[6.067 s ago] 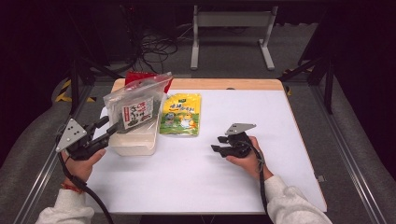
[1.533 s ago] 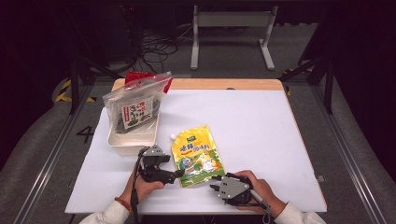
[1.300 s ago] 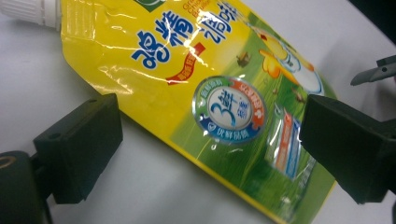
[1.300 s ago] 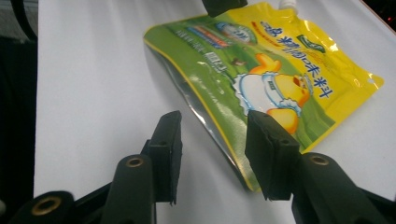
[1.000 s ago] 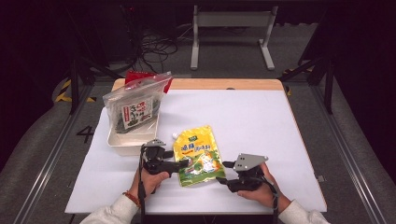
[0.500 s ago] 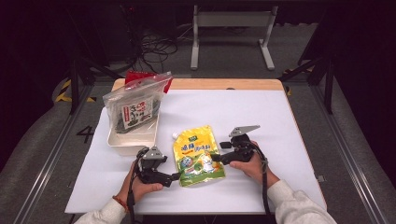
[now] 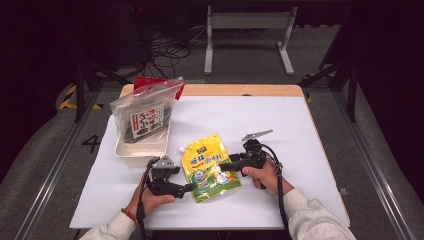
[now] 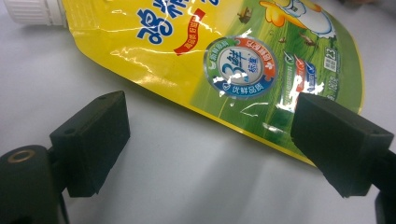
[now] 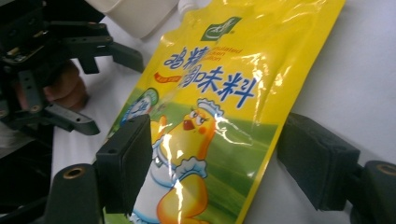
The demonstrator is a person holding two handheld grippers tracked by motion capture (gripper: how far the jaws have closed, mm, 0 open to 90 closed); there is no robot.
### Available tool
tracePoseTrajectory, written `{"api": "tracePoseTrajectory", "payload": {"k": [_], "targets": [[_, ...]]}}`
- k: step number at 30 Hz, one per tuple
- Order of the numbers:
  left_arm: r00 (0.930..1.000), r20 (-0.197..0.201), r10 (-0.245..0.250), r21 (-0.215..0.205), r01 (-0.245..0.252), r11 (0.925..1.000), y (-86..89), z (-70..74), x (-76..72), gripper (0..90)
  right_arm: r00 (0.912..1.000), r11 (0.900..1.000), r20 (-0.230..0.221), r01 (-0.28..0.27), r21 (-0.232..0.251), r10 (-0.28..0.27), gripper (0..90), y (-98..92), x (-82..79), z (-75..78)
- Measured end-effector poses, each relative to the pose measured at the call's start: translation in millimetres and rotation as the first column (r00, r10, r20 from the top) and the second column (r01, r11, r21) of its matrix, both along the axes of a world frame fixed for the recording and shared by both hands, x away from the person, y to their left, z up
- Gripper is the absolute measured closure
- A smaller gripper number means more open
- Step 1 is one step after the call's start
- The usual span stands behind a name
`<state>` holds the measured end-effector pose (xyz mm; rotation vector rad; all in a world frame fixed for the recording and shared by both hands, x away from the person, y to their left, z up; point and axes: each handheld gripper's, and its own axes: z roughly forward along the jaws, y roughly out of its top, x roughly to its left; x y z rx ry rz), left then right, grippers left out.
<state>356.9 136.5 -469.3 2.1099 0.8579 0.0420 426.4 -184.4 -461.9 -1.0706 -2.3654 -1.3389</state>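
While both grippers flank it, the yellow seasoning pouch (image 7: pixel 210 167) lies flat at centre frame on the white table (image 7: pixel 300 130).
Lower left: left gripper (image 7: pixel 190 188), jaws apart, one over the pouch's corner, likely lined up to pin it. Right of centre: right gripper (image 7: pixel 223 162), jaws just opening, straddling the pouch edge unclamped, probably regripping. Upper left: tray (image 7: pixel 142 150) with bagged goods.

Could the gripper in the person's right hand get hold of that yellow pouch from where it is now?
Probably yes. The right gripper has its jaws open astride the edge of the yellow pouch, which lies flat on the white table. Nothing lies between them; the left gripper waits at the opposite edge, also open.
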Motion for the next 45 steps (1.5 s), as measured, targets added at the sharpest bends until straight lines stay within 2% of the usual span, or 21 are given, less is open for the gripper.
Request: {"api": "tracePoseTrajectory", "payload": {"k": [2,3,5,6,7,11,12,15,16,22,24,26,31,34,36,37,39,41,42,43,45], "targets": [[1.0,-0.002,0.005,-0.005,-0.005,1.0,0.1,-0.2,-0.1,13.6,0.9995,1.0,-0.026,-0.016,0.006,0.016,28.0,0.5,0.8,0.2],[1.0,0.0,0.007,-0.008,-0.007,0.9999,0.4,-0.4,0.1,13.7,0.9982,0.999,-0.054,-0.023,0.024,0.024,28.5,0.5,1.4,-0.8],[0.9999,-0.002,0.01,-0.015,-0.01,0.9998,0.2,-0.7,-0.3,13.7,0.9971,0.999,-0.07,-0.026,0.036,0.029,35.8,1.3,1.3,-2.3],[1.0,-0.003,0.007,-0.015,-0.007,0.9999,0.5,-0.7,-0.2,13.7,0.9977,0.999,-0.058,-0.034,0.025,0.036,41.0,2.4,0.6,-2.5],[0.9999,-0.008,0.012,-0.024,-0.012,0.9996,0.9,-0.8,-0.4,13.7,0.9978,0.999,-0.049,-0.045,0.01,0.046,51.6,3.9,-0.2,-2.8],[0.9997,-0.016,0.017,-0.037,-0.018,0.9992,3.8,0.0,0.9,15.1,0.9995,0.999,-0.015,-0.028,-0.045,0.028,71.4,4.1,-3.1,-2.1],[0.9998,-0.005,0.018,-0.028,-0.018,0.9995,4.6,0.4,1.4,14.6,0.9999,0.998,0.006,-0.016,-0.057,0.016,80.3,2.2,-3.7,-1.9],[0.9993,-0.01,0.036,-0.025,-0.036,0.999,8.3,1.0,2.0,13.1,0.999,0.998,0.039,-0.021,-0.059,0.023,87.8,-2.3,-6.8,0.7],[0.9987,-0.022,0.046,-0.032,-0.047,0.9984,9.2,0.9,1.7,12.9,0.9972,0.998,0.07,-0.023,-0.06,0.027,89.2,-3.2,-8.7,1.7],[0.9974,-0.042,0.059,-0.04,-0.061,0.9973,13.4,1.7,2.6,11.2,0.9893,0.995,0.138,-0.036,-0.09,0.049,90.0,-4.1,-16.9,6.0],[0.9966,-0.049,0.066,-0.05,-0.069,0.9964,15.2,1.6,3.1,10.8,0.9828,0.996,0.178,-0.037,-0.079,0.051,90.0,-6.3,-20.8,8.6],[0.9963,-0.056,0.066,-0.059,-0.069,0.9959,16.9,1.6,3.8,10.6,0.9792,0.997,0.195,-0.041,-0.073,0.055,90.0,-7.9,-23.4,10.6],[0.9952,-0.088,0.043,-0.095,-0.052,0.9941,12.9,0.9,9.3,8.8,0.958,0.998,0.279,-0.06,-0.027,0.066,90.0,-11.3,-31.7,18.5],[0.9952,-0.092,0.034,-0.096,-0.043,0.9945,7.3,1.2,11.1,8.2,0.9475,0.997,0.31,-0.081,-0.007,0.079,90.0,-15.0,-34.8,22.6],[0.9961,-0.082,0.033,-0.071,-0.039,0.9967,4.6,2.1,9.7,8.6,0.9501,0.996,0.302,-0.088,0.022,0.078,90.0,-18.5,-35.2,24.9],[0.9966,-0.073,0.037,-0.067,-0.042,0.9968,4.2,2.0,8.9,9.1,0.9486,0.995,0.304,-0.097,0.017,0.087,90.0,-18.2,-36.0,25.5],[0.9963,-0.08,0.033,-0.069,-0.039,0.9969,5.7,2.1,7.6,9.5,0.9475,0.996,0.31,-0.06,-0.067,0.078,90.0,-12.6,-37.3,24.6],[0.9962,-0.083,0.028,-0.068,-0.033,0.9971,7.5,2.4,5.8,10.3,0.952,0.996,0.296,-0.057,-0.073,0.077,89.9,-11.2,-36.4,22.0],[0.9974,-0.07,0.019,-0.053,-0.023,0.9983,8.8,2.6,4.8,11.6,0.954,0.994,0.294,-0.032,-0.103,0.061,80.8,-10.6,-35.5,20.3],[0.9973,-0.07,0.02,-0.05,-0.024,0.9984,9.5,2.7,4.1,13.3,0.9603,0.991,0.279,0.03,-0.128,0.007,69.3,-11.3,-33.0,17.5],[0.9977,-0.065,0.02,-0.05,-0.023,0.9985,10.8,2.4,3.4,14.3,0.9751,0.993,0.22,0.054,-0.109,-0.029,56.7,-14.7,-27.8,12.6]]}}
